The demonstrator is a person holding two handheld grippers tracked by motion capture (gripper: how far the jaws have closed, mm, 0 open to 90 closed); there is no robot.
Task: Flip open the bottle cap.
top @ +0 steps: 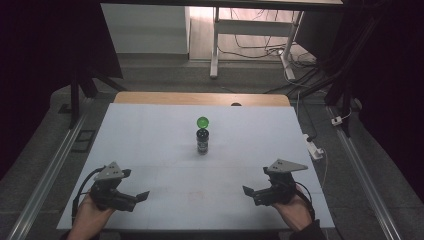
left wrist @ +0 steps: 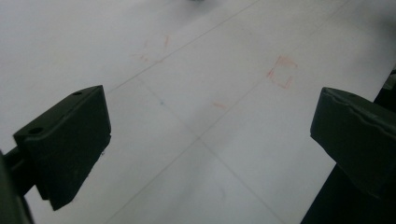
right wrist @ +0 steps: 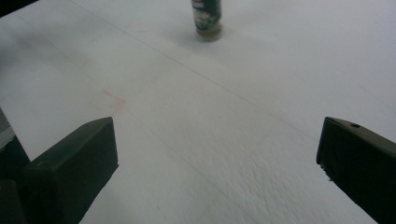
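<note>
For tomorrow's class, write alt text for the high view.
A small dark bottle with a green ball on top stands mid-table. Nearer the camera, the left gripper and right gripper sit wide apart, open and empty.

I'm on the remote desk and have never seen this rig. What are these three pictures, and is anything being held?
No robot arm here: a person holds a two-jaw tool in each hand. The high view looks down on the white table, with the left gripper and right gripper near its front edge. The other two views come from cameras riding on each gripper, looking out between its own black jaws. Mid-table stands a dark bottle with a green ball on top; the right gripper view shows the bottle ahead. Both grippers are open and hold nothing.
</note>
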